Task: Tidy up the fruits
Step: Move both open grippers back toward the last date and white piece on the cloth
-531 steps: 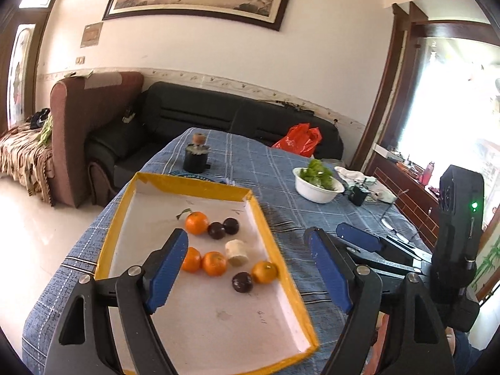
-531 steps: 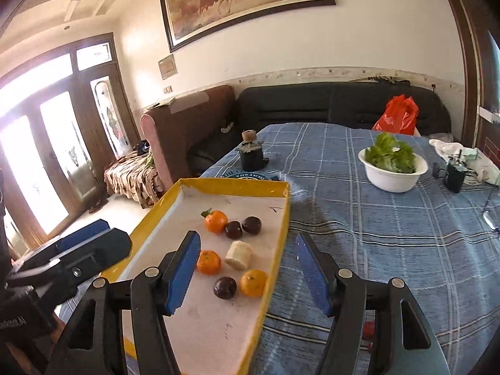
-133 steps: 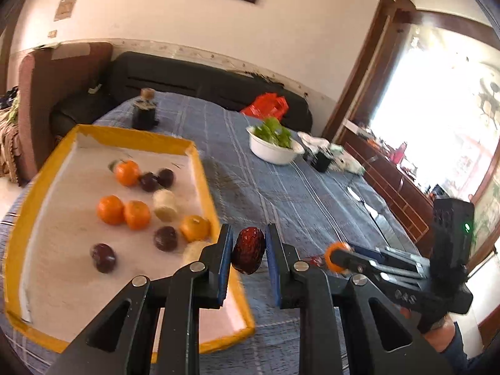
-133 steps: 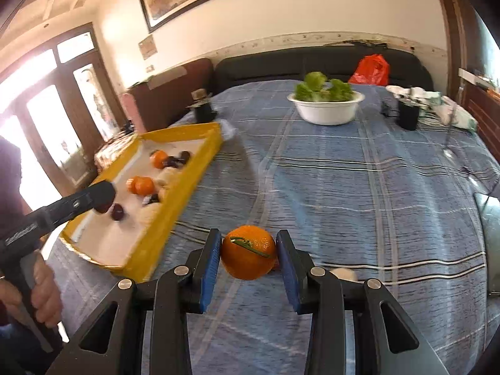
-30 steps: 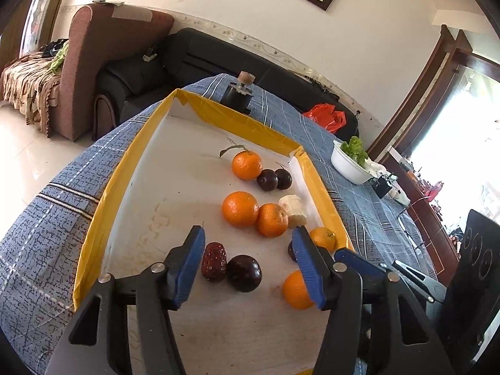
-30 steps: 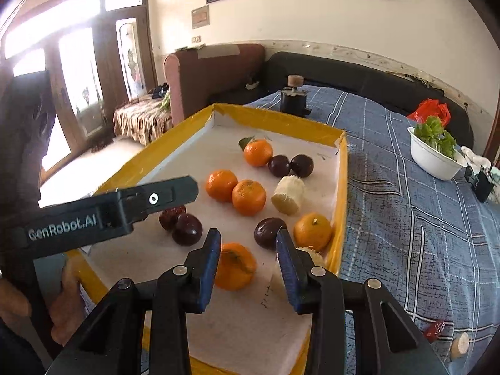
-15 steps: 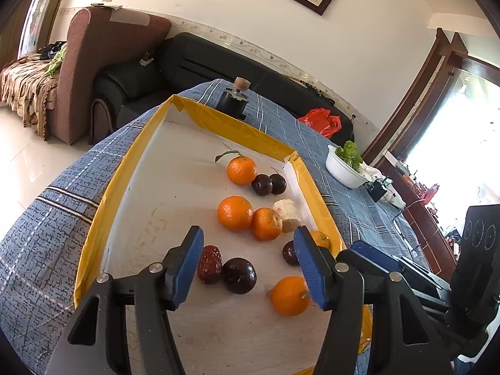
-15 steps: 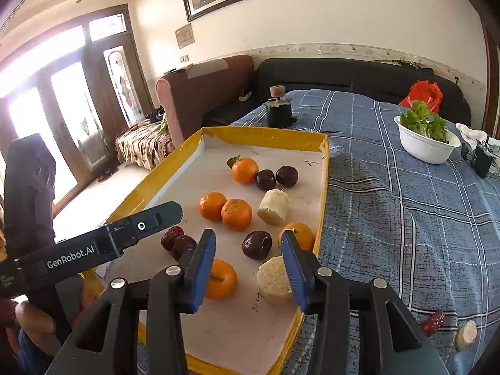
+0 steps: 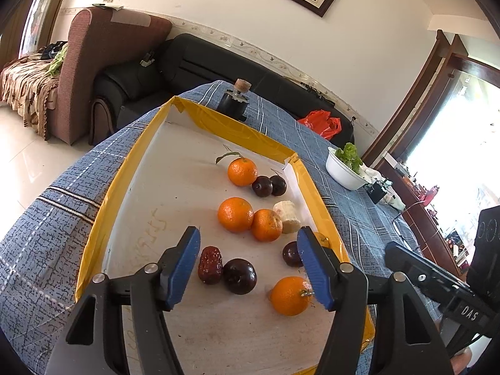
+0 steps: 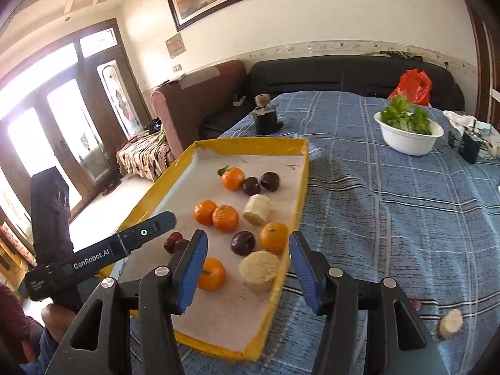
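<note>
One pale chunk (image 10: 450, 328) outside tray (image 10: 301, 187), right-view only

Yellow-rimmed white tray (image 9: 107, 193), blue checked tablecloth (image 10: 390, 206), orange tangerines (image 9: 235, 214)

Bright daylight is admitted through blown-out glass doors (image 10: 47, 131) and a window (image 9: 462, 143); focus is sharp, edges are bent and vignetted.

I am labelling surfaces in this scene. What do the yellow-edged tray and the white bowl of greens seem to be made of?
The tray looks like a cardboard or foam-board box: matte white floor with scuffs and pen marks, walls wrapped in glossy yellow tape that wrinkles at the corners. The white bowl looks like smooth plastic or glazed ceramic; its even sheen and thick rim fit either, so I cannot tell which.
</note>
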A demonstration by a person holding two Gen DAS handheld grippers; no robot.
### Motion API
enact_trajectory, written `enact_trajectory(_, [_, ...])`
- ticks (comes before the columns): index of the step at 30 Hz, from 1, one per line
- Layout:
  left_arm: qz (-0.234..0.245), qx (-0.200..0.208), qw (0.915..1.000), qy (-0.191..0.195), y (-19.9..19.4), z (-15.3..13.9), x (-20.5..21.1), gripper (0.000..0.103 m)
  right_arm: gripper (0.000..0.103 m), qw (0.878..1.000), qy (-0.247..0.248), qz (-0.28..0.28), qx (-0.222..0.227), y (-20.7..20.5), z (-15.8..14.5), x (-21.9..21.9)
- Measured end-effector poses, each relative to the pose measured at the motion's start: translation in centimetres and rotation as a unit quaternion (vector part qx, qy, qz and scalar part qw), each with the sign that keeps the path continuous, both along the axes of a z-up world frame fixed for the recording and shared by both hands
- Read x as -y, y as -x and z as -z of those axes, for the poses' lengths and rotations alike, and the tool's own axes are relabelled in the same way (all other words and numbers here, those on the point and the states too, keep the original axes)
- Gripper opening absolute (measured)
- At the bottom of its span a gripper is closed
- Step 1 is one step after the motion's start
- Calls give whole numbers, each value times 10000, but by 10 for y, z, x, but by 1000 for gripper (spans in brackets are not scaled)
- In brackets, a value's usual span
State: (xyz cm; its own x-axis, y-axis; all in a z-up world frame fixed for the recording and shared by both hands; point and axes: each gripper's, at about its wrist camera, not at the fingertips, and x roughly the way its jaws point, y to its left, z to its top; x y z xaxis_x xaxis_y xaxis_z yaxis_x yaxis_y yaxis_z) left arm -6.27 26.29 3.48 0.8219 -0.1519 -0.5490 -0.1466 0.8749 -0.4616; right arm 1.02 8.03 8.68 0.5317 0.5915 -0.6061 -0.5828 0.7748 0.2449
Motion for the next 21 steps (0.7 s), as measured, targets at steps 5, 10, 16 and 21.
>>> enact_trajectory(5, [-7,-5,10000,-4,0,0,0,64,60,9998,13,190,-14,-5,-3,35])
enact_trajectory(10, [-30,1,10000,-15,0,-1,-1,64,62,9973,85,735,10,-16,-3,91])
enact_trajectory(16, [-128,47,9998,-166,4,-4,3,64,62,9831,-236,1769,-410,-46,13,176])
enact_trajectory(21, [-74,5,9994,-333,4,-17,22,64,62,9726,-625,2047,-906,-60,27,211])
